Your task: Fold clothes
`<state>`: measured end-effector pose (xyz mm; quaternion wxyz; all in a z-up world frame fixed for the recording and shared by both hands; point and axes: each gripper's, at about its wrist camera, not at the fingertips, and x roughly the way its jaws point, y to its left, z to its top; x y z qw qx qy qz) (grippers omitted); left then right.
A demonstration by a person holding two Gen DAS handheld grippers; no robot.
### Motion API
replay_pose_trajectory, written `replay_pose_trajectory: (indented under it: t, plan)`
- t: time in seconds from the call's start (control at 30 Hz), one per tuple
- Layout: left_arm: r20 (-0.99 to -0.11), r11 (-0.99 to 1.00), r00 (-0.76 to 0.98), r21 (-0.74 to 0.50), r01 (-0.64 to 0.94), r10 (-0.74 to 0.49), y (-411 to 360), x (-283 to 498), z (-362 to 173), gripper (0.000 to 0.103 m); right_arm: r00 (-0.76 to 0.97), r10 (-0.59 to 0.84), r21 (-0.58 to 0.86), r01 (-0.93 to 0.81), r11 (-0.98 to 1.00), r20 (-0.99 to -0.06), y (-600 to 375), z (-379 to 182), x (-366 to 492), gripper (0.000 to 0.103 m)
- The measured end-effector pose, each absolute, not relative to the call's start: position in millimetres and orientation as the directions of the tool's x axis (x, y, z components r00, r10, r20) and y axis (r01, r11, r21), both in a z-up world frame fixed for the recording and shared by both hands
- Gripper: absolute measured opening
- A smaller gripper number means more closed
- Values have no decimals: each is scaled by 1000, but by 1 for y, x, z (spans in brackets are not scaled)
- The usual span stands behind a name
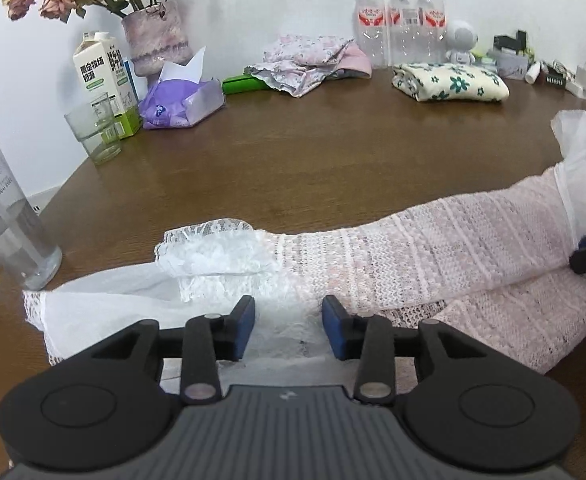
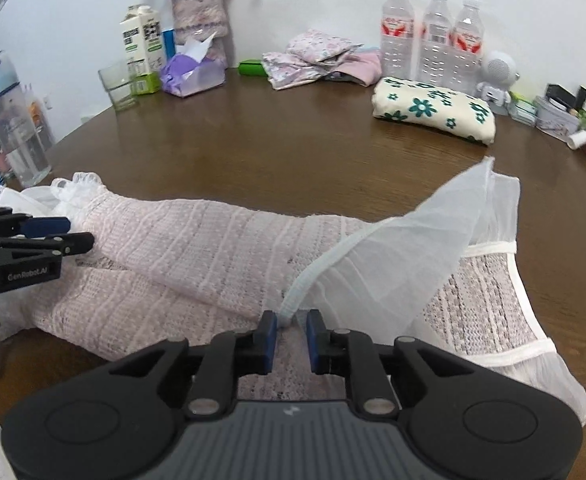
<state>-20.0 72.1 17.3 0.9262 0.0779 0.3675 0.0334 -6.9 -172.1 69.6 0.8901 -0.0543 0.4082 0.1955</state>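
Brown wooden table [image 1: 293, 160] with a pale pink lacy garment [image 1: 433, 248] stretched across its near side, white frill at one end. Left gripper [image 1: 289, 330] hangs half open over the white part, gripping nothing. Only the right view shows the right gripper [image 2: 291, 334] nearly closed, pinching a sheer white edge.

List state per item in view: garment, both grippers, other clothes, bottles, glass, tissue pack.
pink lace garment: partly folded lengthwise, lying on table
sheer white sleeve: lifted off the garment
left gripper: open above white hem, nothing gripped
right gripper: shut on sleeve cuff
floral cloth: folded
pink floral clothes: loose pile
three water bottles: upright, capped
glass: upright, looks empty
tissue pack: open, tissue sticking out
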Motion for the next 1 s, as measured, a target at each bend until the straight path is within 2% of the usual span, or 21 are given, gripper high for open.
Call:
replay_pose_trajectory:
  t: [0.07,0.1,0.13,0.2,0.23,0.33,0.37,0.4,0.43,0.47,0.53,0.63,0.67,0.7,0.77,0.8,0.93,1.0]
  plan:
    - [-687,989,719,148,-4,106,73,-23,25,39,596,346,116,-389,914,-725,-186,79,-12,13]
    - [-689,991,718,131,-4,94,73,-26,31,39,605,375,157,-383,910,-702,-197,86,-14,18]
    - [-669,994,740,108,14,62,73,-34,39,45,624,381,194,-348,917,-682,-212,89,-9,23]
    - [-647,989,757,148,8,90,70,-36,43,53,662,388,271,-277,922,-641,-242,95,4,56]
    - [-637,983,761,182,-3,120,67,-35,42,53,673,386,318,-229,920,-631,-254,93,18,58]
    - [-659,976,731,212,-43,175,67,-22,25,48,628,442,444,-166,881,-641,-270,81,60,55]
    - [-657,978,734,203,-48,173,67,-21,21,47,621,476,475,-183,861,-623,-269,76,68,36]
    - [-654,979,737,194,-54,170,67,-21,18,47,630,482,481,-189,856,-609,-267,71,73,0]
    - [-642,978,746,198,-62,177,67,-22,16,48,641,480,482,-190,855,-599,-264,66,78,3]
    - [-639,979,749,194,-65,177,68,-21,15,48,667,425,445,-154,882,-612,-261,62,81,0]
    - [-633,980,754,186,-72,175,71,-19,15,48,724,305,334,-109,936,-619,-254,57,80,0]
    - [-627,977,758,201,-67,180,71,-21,19,48,707,263,274,-102,956,-656,-253,56,72,5]
    - [-615,976,766,207,-70,186,71,-28,26,48,705,259,259,-111,960,-660,-256,62,65,12]
    - [-595,979,783,188,-83,181,76,-41,37,50,722,245,218,-132,967,-647,-259,72,52,24]
    - [-569,986,807,125,-107,160,88,-69,61,60,787,252,92,-243,966,-563,-263,89,22,37]
    - [-590,992,797,79,-100,128,97,-81,69,62,808,267,27,-298,954,-525,-264,96,8,37]
    - [-716,994,698,-57,-93,24,118,-108,73,61,671,490,-111,-645,756,-556,-232,95,-16,35]
    - [-736,994,676,-42,-103,39,110,-107,63,62,641,496,-149,-687,711,-586,-209,84,-7,40]
